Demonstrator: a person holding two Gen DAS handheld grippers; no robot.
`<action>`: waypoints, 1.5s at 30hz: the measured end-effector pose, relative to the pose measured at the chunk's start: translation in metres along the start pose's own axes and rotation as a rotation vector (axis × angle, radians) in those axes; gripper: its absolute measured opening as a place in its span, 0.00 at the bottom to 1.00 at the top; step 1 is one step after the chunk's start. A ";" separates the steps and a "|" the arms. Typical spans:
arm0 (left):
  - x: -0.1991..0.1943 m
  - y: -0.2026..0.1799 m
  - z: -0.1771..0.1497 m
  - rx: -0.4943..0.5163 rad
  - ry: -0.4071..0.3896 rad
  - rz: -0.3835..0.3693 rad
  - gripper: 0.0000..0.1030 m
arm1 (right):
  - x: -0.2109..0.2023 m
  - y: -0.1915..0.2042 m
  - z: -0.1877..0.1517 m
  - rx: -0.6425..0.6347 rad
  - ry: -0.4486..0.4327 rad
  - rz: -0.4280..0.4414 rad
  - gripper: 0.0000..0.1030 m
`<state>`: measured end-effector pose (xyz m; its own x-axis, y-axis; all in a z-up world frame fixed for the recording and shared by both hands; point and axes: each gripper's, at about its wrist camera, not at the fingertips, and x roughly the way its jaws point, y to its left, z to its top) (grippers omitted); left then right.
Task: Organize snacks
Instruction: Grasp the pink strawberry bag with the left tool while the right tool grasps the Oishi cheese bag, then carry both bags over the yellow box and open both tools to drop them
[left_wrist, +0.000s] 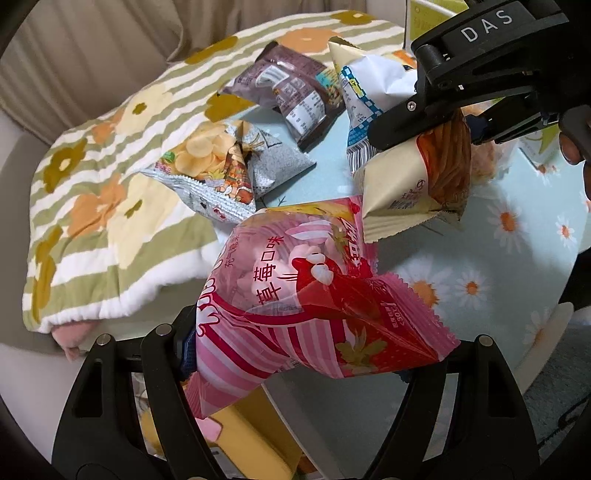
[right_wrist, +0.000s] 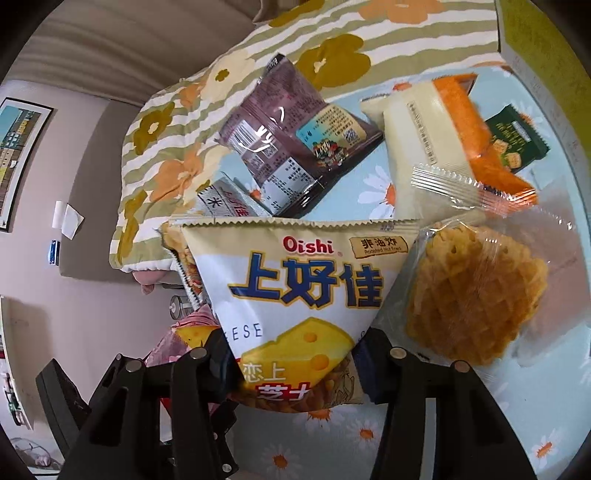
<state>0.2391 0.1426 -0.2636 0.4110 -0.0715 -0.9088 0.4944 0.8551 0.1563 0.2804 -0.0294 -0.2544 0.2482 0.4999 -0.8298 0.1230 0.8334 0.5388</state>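
Note:
My left gripper (left_wrist: 295, 354) is shut on a pink strawberry snack bag (left_wrist: 295, 295) and holds it above the table edge. My right gripper (right_wrist: 295, 354) is shut on a cream Oishi cheese snack bag (right_wrist: 295, 291); the same bag (left_wrist: 406, 184) and gripper (left_wrist: 436, 122) show in the left wrist view at upper right. On the daisy-print tablecloth (right_wrist: 369, 443) lie a dark purple bag (right_wrist: 295, 147), a white-and-orange pack (right_wrist: 443, 140), a small green pack (right_wrist: 517, 136) and a clear pack of lattice crisps (right_wrist: 472, 295). A chips bag (left_wrist: 207, 162) lies at the blanket's edge.
A striped flower blanket (left_wrist: 110, 206) covers the far left of the table. A white-and-blue bag (left_wrist: 369, 85) lies behind the right gripper. A yellow-green box (right_wrist: 524, 33) stands at the far right. A yellow object (left_wrist: 251, 435) sits below the table edge.

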 end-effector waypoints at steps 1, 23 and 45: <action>-0.004 0.000 -0.001 -0.003 -0.006 0.001 0.72 | -0.003 0.001 -0.001 -0.002 -0.005 0.002 0.46; -0.100 -0.034 0.063 -0.024 -0.244 -0.012 0.72 | -0.167 -0.015 -0.002 -0.070 -0.341 0.065 0.45; -0.110 -0.254 0.234 0.030 -0.337 -0.132 0.72 | -0.322 -0.219 0.025 -0.056 -0.465 -0.080 0.45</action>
<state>0.2473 -0.1872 -0.1134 0.5687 -0.3498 -0.7444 0.5805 0.8119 0.0619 0.1982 -0.3786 -0.1015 0.6451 0.2860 -0.7086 0.1106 0.8826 0.4569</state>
